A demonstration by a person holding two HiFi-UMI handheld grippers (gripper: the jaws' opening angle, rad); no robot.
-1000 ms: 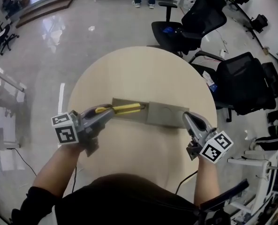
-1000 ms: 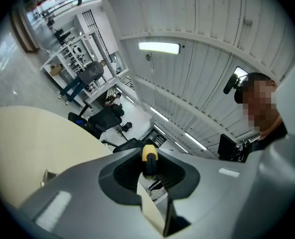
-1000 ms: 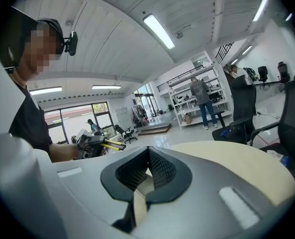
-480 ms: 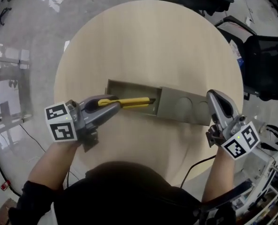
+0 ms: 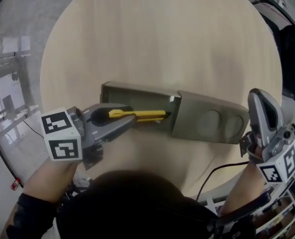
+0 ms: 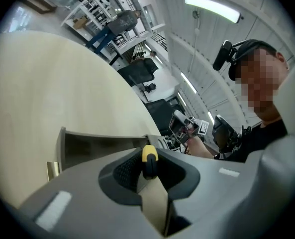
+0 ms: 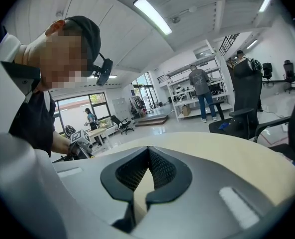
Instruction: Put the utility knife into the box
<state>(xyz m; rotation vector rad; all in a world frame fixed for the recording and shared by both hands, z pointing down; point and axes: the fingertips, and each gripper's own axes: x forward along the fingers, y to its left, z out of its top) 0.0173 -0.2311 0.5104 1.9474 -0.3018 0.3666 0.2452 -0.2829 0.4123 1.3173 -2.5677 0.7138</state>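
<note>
Utility knife [image 5: 140, 115] is pinched by its tail in my left gripper [image 5: 131, 120], over the pulled-out tray [image 5: 137, 96] of the box [image 5: 209, 125], left of centre. Released tilted, its tip could snag the box's mouth. My right gripper [image 5: 259, 99], jaws pressed together on nothing at right, may not be bracing the box.

Round wooden table [image 5: 162, 44]; black office chair [image 7: 246, 93]; shelving [image 7: 179, 91]; standing person [image 7: 202, 86].

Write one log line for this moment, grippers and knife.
left gripper: shut on knife | knife: over open box | right gripper: shut, empty
</note>
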